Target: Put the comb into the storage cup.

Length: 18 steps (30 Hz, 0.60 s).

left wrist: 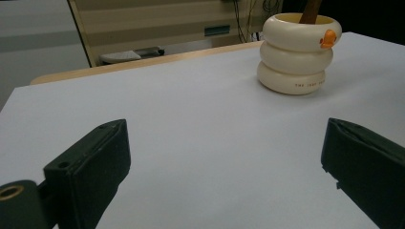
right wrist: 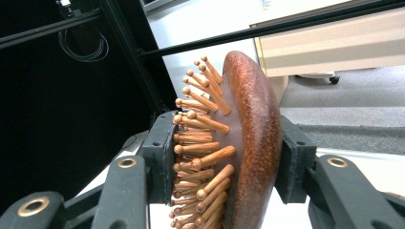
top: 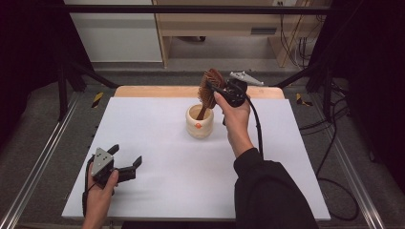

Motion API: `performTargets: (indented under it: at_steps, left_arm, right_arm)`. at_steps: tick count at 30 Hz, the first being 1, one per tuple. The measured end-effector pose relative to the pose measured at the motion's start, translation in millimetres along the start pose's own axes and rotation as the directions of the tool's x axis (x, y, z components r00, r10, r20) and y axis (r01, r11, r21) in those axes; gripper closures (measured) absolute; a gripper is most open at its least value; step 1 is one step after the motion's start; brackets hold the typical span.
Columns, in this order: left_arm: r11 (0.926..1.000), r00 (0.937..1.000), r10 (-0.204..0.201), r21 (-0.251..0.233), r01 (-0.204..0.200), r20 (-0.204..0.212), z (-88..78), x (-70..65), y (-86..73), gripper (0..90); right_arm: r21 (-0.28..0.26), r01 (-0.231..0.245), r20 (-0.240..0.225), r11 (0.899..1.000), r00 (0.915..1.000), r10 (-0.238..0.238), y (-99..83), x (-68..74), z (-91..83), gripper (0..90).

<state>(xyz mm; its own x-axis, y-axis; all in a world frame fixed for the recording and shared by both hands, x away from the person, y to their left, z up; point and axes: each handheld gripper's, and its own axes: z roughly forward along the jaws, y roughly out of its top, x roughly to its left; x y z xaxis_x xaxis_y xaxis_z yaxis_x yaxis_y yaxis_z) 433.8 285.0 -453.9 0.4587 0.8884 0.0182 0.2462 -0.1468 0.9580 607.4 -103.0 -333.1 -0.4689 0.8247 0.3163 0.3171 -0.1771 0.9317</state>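
Above white table, hairbrush between right gripper pads.

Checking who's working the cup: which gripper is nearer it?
Right. The right gripper holds the hairbrush just above the cup; the left gripper sits open far off, near the table's front-left.

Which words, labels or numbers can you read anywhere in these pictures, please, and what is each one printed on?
Small dark lettering on the bottom ring of the cream cup: too small and blurred to read.
Orange duck-like emblem on the cup's top ring: a picture, no text.
Wooden brush, gripper jaws, table sheet: no text visible.
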Motion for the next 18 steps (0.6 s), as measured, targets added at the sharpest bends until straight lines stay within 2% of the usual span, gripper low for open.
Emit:
performTargets:
  at_steps: [18]
  left_arm:
    - [1.0000, 1.0000, -0.005, -0.001, 0.005, -0.001, -0.2, 0.4, 0.1, 2.9]
  right_arm:
    - [0.024, 0.002, -0.002, 1.000, 1.0000, -0.002, -10.1, 0.0, 4.1, 50.1]
